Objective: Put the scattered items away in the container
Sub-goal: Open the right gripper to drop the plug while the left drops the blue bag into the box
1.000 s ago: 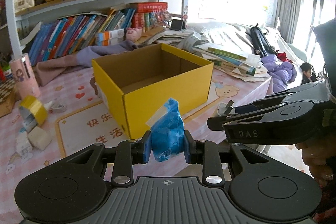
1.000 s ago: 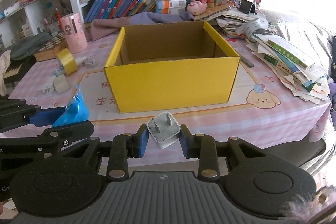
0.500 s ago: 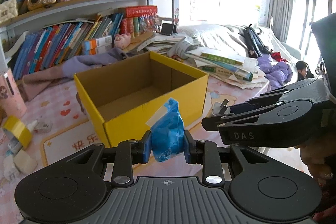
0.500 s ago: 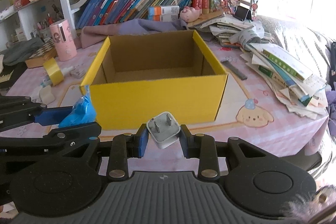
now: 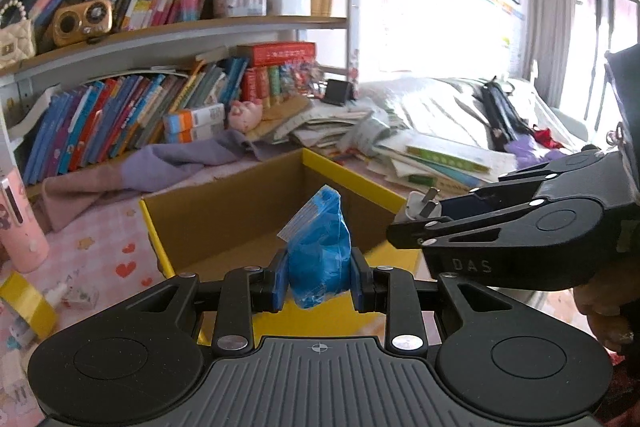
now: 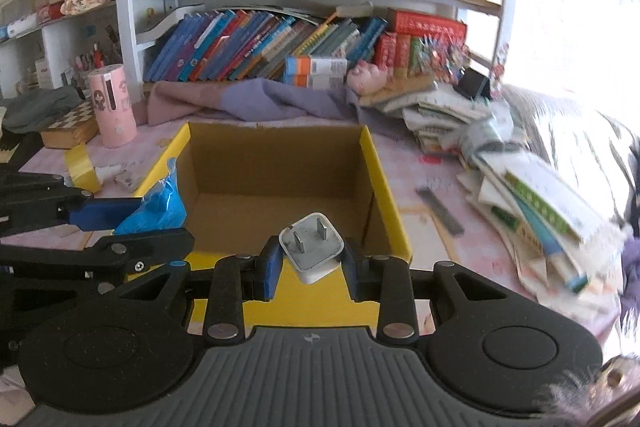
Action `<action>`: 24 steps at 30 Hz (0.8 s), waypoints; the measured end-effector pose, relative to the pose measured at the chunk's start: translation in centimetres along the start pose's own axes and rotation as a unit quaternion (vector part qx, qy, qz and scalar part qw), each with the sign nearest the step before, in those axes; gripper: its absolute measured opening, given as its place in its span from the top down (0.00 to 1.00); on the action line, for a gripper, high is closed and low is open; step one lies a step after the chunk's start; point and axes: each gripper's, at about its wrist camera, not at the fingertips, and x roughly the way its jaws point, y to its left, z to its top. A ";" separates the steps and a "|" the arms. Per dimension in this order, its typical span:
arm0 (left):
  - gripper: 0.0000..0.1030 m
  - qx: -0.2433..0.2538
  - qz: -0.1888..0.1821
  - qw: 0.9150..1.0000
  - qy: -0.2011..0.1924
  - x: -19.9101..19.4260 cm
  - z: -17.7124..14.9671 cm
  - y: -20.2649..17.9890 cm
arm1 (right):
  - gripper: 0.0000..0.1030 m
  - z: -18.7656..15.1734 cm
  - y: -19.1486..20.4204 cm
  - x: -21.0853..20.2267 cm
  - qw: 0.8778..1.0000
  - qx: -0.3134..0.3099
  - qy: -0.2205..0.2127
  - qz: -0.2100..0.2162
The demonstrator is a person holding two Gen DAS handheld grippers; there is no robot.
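An open yellow cardboard box (image 5: 362,183) (image 6: 384,183) stands on the pink table; the part of its floor I can see is bare. My left gripper (image 5: 319,273) is shut on a blue plastic bag roll (image 5: 318,259) at the box's near wall. That roll also shows at the box's left wall in the right wrist view (image 6: 158,205). My right gripper (image 6: 310,263) is shut on a white plug adapter (image 6: 312,251), prongs up, at the box's near wall. The adapter (image 5: 420,209) shows in the left wrist view too.
A yellow tape roll (image 6: 80,167) (image 5: 24,303), small white items (image 6: 116,173) and a pink cup (image 6: 112,105) lie left of the box. A dark ruler-like strip (image 6: 440,209) and a pile of books and papers (image 6: 532,203) lie to the right. Bookshelves stand behind.
Both grippers have moved forward toward the box with their items held, from in front of it to its near wall. The box looks larger and closer.
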 end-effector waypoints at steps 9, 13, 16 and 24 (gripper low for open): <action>0.72 -0.007 0.042 0.999 0.027 4.7 2.7 2.3 | 0.71 3.8 -1.8 6.6 0.994 -0.093 0.022 0.053; 0.72 0.020 0.064 0.996 0.065 7.9 3.5 3.0 | 0.71 4.9 -1.5 10.5 0.981 -0.170 0.046 0.077; 0.72 0.034 0.071 0.992 0.102 10.5 3.7 4.0 | 0.71 5.2 -1.0 13.5 0.967 -0.227 0.070 0.092; 0.72 0.068 0.088 0.977 0.182 15.8 3.9 4.4 | 0.71 5.4 0.5 19.4 0.924 -0.337 0.126 0.129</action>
